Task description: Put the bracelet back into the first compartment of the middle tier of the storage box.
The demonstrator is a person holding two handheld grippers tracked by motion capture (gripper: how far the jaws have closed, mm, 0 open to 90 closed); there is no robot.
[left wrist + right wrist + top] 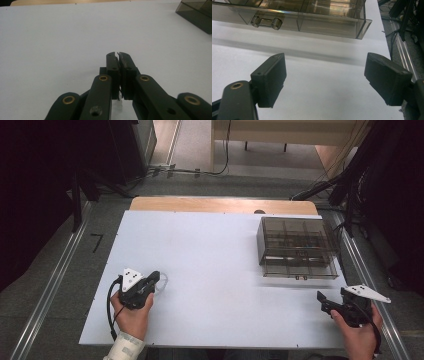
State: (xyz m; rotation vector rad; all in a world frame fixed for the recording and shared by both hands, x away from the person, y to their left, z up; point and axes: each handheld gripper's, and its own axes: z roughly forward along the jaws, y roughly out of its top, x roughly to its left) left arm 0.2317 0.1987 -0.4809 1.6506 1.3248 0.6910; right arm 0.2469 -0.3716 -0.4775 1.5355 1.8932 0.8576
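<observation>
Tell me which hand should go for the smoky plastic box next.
Probably the right. Its tongs stand open, facing the compartment box and its latch close ahead. The left tongs are shut, with the box far across the white table.

You're working at a white table top point(210, 265) with a light wood strip point(222, 204) showing along its far edge. Grey carpet floor point(60, 295) runs all round. Metal rails point(50, 290) run along the floor on both sides of the table. Black curtains or panels point(45, 165) close off the left and right, dark there. Black cables point(190, 170) trail across the floor beyond the table. A pale wooden bench or frame point(280, 132) stands at the back, lit brighter than the sides.
</observation>
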